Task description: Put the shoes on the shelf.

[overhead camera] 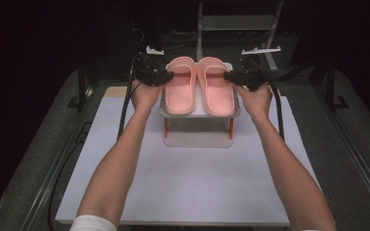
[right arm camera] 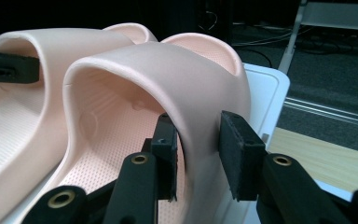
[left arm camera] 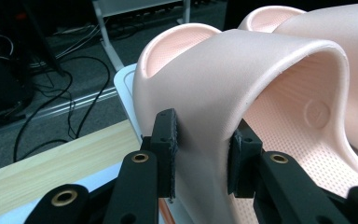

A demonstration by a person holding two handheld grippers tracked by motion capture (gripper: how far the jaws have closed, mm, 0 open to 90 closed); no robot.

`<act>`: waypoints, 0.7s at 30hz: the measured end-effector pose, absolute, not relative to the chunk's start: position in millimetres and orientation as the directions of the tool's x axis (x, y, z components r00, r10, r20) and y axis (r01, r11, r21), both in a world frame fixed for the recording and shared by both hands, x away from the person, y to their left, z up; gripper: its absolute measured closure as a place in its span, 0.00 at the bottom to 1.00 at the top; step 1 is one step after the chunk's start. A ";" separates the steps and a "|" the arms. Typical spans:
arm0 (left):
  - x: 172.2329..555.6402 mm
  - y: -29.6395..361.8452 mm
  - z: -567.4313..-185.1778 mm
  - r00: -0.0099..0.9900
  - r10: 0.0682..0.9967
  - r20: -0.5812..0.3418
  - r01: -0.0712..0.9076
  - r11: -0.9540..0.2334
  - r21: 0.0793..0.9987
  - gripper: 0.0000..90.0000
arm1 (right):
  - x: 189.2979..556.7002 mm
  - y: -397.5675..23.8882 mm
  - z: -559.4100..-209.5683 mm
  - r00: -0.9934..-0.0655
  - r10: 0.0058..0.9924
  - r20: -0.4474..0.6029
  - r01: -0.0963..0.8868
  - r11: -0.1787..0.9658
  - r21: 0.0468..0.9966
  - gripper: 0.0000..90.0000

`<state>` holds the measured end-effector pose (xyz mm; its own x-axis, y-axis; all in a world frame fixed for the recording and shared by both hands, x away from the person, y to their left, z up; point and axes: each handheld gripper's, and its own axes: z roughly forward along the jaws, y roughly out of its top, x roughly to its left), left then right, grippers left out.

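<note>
A white table [overhead camera: 183, 187] fills the middle of the high view, with dark floor around it and a pale wooden strip along its far edge. Toward the far end of the table stands a small white rack [overhead camera: 198, 126] with orange legs, and on its top shelf lie two pink slippers side by side, toes pointing away from the person. A person's two bare forearms reach in from the near side, each hand holding a black gripper at the outer side of one slipper. The left gripper [left arm camera: 200, 156] is clamped on the outer side of the left slipper [overhead camera: 180, 86]'s strap, one pad inside the strap and one outside, both pressing the foam. The right gripper [right arm camera: 198, 154] straddles the strap of the right slipper [overhead camera: 216, 86] the same way; its inner pad touches the foam, but the outer pad seems to stand just off it, so a firm grip is uncertain.
</note>
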<state>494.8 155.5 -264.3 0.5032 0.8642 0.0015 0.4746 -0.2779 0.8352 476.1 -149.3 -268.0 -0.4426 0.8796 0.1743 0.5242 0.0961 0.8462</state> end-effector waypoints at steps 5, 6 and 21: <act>494.3 155.2 -263.5 0.498 0.867 0.013 0.474 -0.285 0.833 0.75 | 475.2 -140.9 -270.1 -0.434 0.882 0.186 0.522 0.078 0.849 0.73; 494.0 155.0 -263.6 0.497 0.867 0.015 0.473 -0.285 0.834 0.75 | 474.9 -140.1 -270.1 -0.430 0.884 0.185 0.519 0.074 0.852 0.73; 492.3 158.0 -265.2 0.511 0.860 -0.007 0.469 -0.272 0.840 0.73 | 472.3 -142.7 -275.0 -0.405 0.889 0.214 0.514 0.028 0.857 0.68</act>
